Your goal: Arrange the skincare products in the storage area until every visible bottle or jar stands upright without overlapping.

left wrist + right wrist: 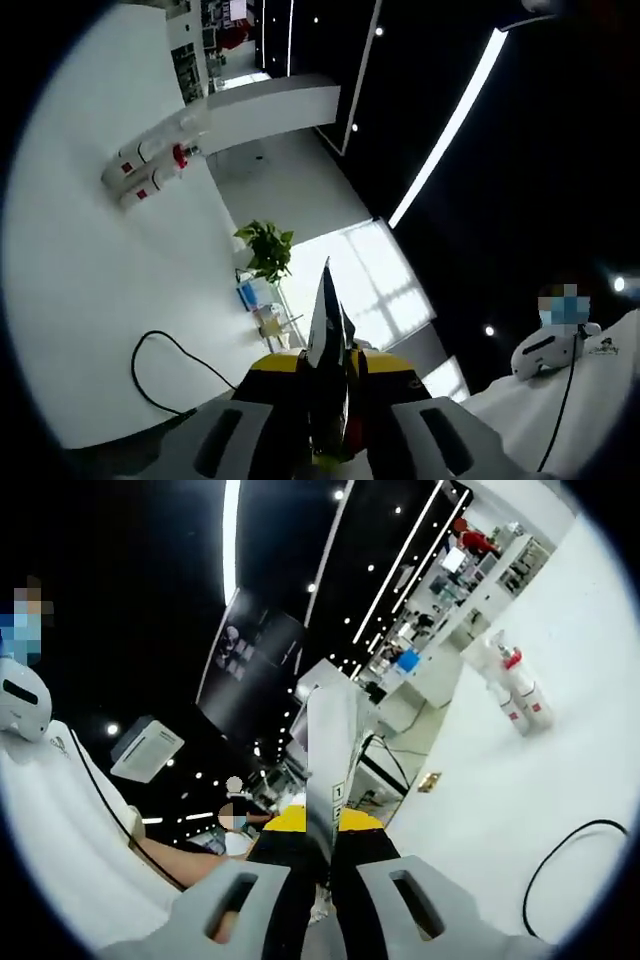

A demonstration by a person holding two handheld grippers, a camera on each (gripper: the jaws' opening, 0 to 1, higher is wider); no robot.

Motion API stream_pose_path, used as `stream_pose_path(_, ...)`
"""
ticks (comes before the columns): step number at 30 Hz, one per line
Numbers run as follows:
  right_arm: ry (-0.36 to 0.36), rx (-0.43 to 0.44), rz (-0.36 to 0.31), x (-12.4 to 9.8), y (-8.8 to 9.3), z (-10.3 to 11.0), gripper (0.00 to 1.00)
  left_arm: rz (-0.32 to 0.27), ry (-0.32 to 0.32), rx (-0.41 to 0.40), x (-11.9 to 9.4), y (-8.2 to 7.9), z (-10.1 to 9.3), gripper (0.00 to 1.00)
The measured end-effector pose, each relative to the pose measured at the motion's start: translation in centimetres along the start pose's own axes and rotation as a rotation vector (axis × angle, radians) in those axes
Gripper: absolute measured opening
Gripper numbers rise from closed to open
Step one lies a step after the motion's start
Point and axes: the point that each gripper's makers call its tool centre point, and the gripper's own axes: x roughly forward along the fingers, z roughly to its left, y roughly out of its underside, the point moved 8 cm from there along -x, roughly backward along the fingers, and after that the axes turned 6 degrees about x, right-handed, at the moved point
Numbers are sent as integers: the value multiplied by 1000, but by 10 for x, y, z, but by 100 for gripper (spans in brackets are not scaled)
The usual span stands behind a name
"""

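Note:
My left gripper point(327, 290) points up into the room, its two jaws pressed together into one thin blade with nothing between them. My right gripper point(335, 715) is also raised and shut, the jaws flat against each other and holding nothing. Both views look at a dark ceiling with strip lights and at white walls.
Two red-topped fire extinguishers point(150, 170) point(518, 692) stand by a white wall. A potted plant point(266, 248) stands near a bright window. A black cable point(165, 370) point(570, 865) runs over the white surface. A person in white point(560, 390) point(60, 810) is close by.

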Motion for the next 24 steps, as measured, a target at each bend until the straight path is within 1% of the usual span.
stream_pose_path(2, -3, 5, 14, 1, 2, 0, 2, 10, -8, 5, 1, 1, 1, 19)
stream_pose_path(4, -5, 10, 30, 2, 3, 1, 2, 12, -5, 8, 0, 0, 2, 14)
stream_pose_path(9, 3, 29, 25, 2, 2, -2, 2, -18, 2, -1, 0, -2, -1, 4)
stream_pose_path(10, 9, 30, 27, 2, 3, -3, 2, -19, -2, 3, 0, -2, -2, 3)
stream_pose_path(11, 25, 29, 31, 3, 3, -5, 2, -17, -31, 20, -1, -3, 1, 2)
stream_pose_path(13, 35, 32, 32, 4, 3, -7, 2, -20, -41, 28, -3, -6, 3, 2)
stream_pose_path(15, 46, 10, 23, 4, 2, -8, 3, -28, -49, 17, -5, -8, 5, 1)
stream_pose_path(17, 52, 10, 5, 3, 0, -10, 5, -50, -46, 17, -5, -11, 6, 1)
stream_pose_path(19, 78, 20, -23, 2, -3, -16, 8, -94, -44, 14, -5, -15, 5, 0)
stream_pose_path(20, 70, 30, -26, 1, -4, -16, 8, -131, -29, 2, -7, -21, 5, 0)
stream_pose_path(21, 70, 28, -27, 1, -5, -16, 8, -148, -21, -4, -8, -24, 4, 0)
stream_pose_path(23, 71, 32, -22, 2, -4, -16, 8, -133, -30, 1, -12, -25, 6, 0)
stream_pose_path(24, 72, 32, -19, 3, -3, -16, 9, -135, -30, 2, -11, -25, 5, 0)
